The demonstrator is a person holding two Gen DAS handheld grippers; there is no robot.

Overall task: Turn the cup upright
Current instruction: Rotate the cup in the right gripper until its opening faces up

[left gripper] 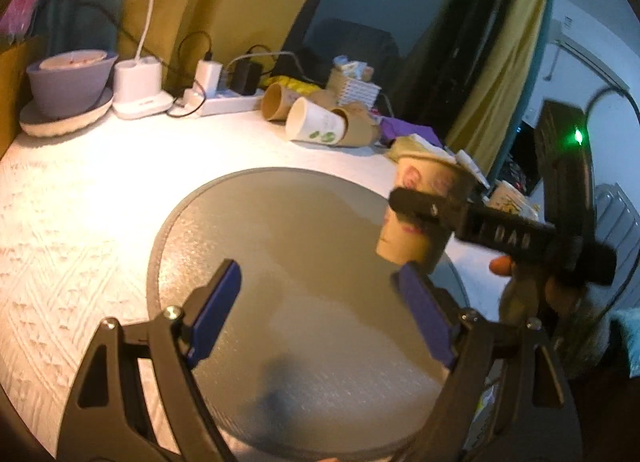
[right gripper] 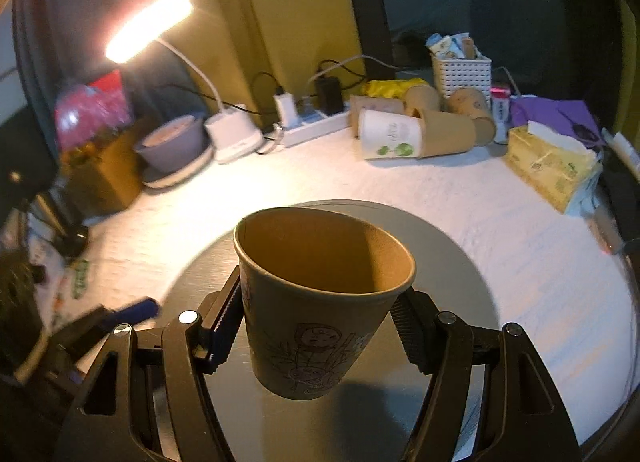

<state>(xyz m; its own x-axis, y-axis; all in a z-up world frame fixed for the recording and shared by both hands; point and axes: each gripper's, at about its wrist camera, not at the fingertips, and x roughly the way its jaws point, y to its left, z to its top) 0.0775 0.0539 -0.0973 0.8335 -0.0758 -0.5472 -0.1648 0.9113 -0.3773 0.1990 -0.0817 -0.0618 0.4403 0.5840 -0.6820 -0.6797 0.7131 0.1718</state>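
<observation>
A brown paper cup (right gripper: 316,302) with a line drawing on its side is held mouth up between the fingers of my right gripper (right gripper: 320,330), a little above the round grey mat (right gripper: 460,274). In the left wrist view the same cup (left gripper: 416,217) hangs over the mat's right edge (left gripper: 256,246), clamped by the right gripper (left gripper: 428,209). My left gripper (left gripper: 320,314) is open and empty above the mat, its blue pads (left gripper: 216,314) wide apart, left of the cup.
Several paper cups (right gripper: 416,133) lie on their sides at the back, by a white basket (right gripper: 462,73), a power strip (right gripper: 312,125), a lit desk lamp (right gripper: 148,25), a purple bowl (right gripper: 172,145) and a tissue box (right gripper: 548,165). A white textured cloth (left gripper: 80,213) covers the table.
</observation>
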